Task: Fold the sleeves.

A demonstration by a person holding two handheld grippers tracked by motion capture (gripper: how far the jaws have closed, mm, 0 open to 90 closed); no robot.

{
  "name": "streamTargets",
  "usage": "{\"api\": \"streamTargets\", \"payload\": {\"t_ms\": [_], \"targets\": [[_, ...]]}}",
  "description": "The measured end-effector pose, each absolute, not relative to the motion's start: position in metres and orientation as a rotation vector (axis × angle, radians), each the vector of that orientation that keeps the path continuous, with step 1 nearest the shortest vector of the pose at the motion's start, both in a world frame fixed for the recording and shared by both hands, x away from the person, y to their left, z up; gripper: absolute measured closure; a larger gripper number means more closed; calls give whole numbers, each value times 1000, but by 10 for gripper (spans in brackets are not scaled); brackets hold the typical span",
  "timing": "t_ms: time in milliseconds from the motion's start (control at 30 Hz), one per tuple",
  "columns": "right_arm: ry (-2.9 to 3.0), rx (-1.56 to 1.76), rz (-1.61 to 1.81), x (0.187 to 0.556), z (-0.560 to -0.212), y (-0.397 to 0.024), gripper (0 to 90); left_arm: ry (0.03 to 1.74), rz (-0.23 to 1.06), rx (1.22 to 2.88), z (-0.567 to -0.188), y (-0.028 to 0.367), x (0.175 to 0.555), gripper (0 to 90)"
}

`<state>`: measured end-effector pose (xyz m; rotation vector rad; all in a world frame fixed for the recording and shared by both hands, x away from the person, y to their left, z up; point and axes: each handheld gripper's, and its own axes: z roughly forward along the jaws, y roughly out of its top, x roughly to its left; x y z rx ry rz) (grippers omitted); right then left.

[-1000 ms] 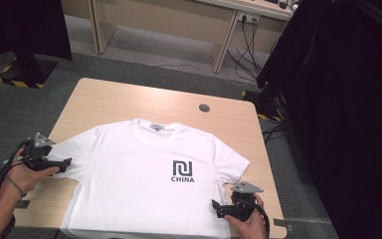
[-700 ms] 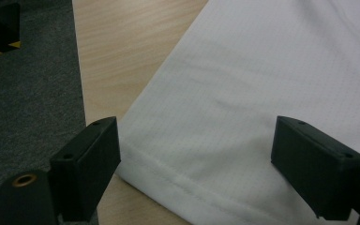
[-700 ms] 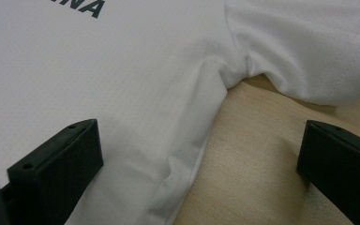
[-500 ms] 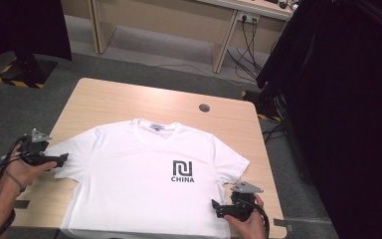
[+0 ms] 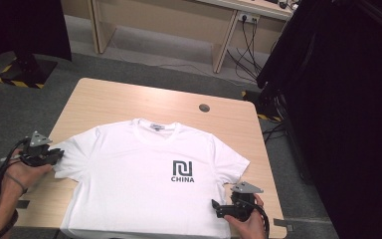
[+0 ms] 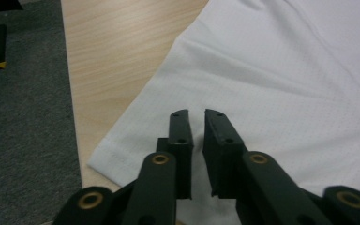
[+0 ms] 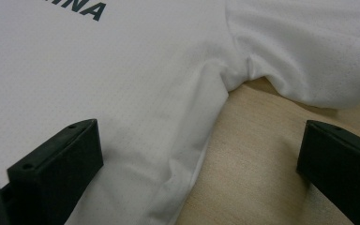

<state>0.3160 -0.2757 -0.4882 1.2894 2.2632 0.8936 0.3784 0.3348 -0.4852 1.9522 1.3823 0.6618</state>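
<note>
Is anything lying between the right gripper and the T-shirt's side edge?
Nothing visible does. The right gripper stands open with the T-shirt side seam and bare table between its jaws. The left gripper has just been closing on the sleeve.

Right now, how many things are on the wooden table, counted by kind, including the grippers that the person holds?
White T-shirt with dark "CHINA" print, spread flat: 1
Black two-jaw grippers, the left gripper and the right gripper, at opposite sides of the shirt: 2
Light wooden table under them: 1
Total: 4
</note>
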Motion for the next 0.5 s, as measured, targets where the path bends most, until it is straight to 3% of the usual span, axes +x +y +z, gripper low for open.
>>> {"api": "streamTargets", "payload": {"t_ms": [100, 200, 300, 367, 500], "targets": [[2263, 1289, 893, 316, -488, -276, 6, 1376, 648, 1949, -485, 335, 378, 818], [2263, 1287, 895, 316, -488, -276, 6, 1381, 645, 1937, -482, 336, 377, 753], [2263, 1287, 895, 316, -488, -276, 6, 1424, 668, 1916, -479, 341, 376, 598], [2263, 1287, 896, 316, -488, -276, 7, 1441, 667, 1924, -479, 341, 375, 571], [2262, 1287, 896, 316, -488, -276, 6, 1499, 666, 1899, -481, 343, 376, 412]]}}
